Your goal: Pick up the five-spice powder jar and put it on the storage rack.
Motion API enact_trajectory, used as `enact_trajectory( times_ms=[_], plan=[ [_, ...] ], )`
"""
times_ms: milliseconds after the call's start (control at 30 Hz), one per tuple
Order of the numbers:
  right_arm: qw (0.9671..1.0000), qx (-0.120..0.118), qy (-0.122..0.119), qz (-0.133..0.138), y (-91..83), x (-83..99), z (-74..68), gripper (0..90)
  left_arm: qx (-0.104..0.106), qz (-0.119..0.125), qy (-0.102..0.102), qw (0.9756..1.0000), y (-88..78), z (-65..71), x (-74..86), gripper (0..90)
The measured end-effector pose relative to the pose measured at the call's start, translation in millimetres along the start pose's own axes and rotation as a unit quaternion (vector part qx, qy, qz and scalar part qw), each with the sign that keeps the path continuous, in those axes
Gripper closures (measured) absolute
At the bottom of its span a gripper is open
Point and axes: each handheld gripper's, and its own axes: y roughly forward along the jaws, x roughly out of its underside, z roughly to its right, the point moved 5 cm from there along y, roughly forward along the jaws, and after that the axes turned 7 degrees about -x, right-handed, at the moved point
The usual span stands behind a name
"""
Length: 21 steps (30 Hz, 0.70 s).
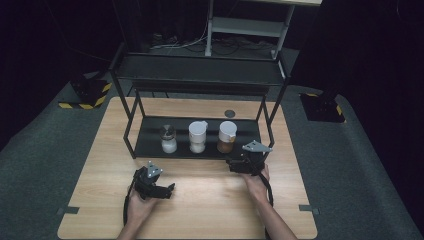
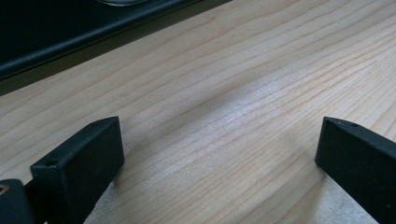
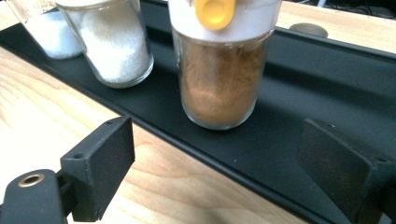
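Right claw (image 3: 215,154) (agape) before brown-powder jar (image 3: 219,79), probably untouched.

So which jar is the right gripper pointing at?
Find the black metal rack on the wooden table. Three glass jars stand on its bottom shelf. It's the rightmost, the white-capped glass jar of brown powder; its neighbours hold white grains.

The right tongs (image 3: 215,163), jaws wide apart, face a jar of brown powder (image 3: 219,79) on the black shelf (image 3: 303,74), not touching it.
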Motion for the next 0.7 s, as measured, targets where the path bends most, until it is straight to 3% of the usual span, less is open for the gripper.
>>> enact_trajectory(
  times_ms=[700],
  plan=[
    [0.9998,0.006,0.018,0.0,-19.5,25.0,-2.6,11.4,0.0,0.0,0.0,1.0,0.0,0.0,0.0,1.2]
  ],
)
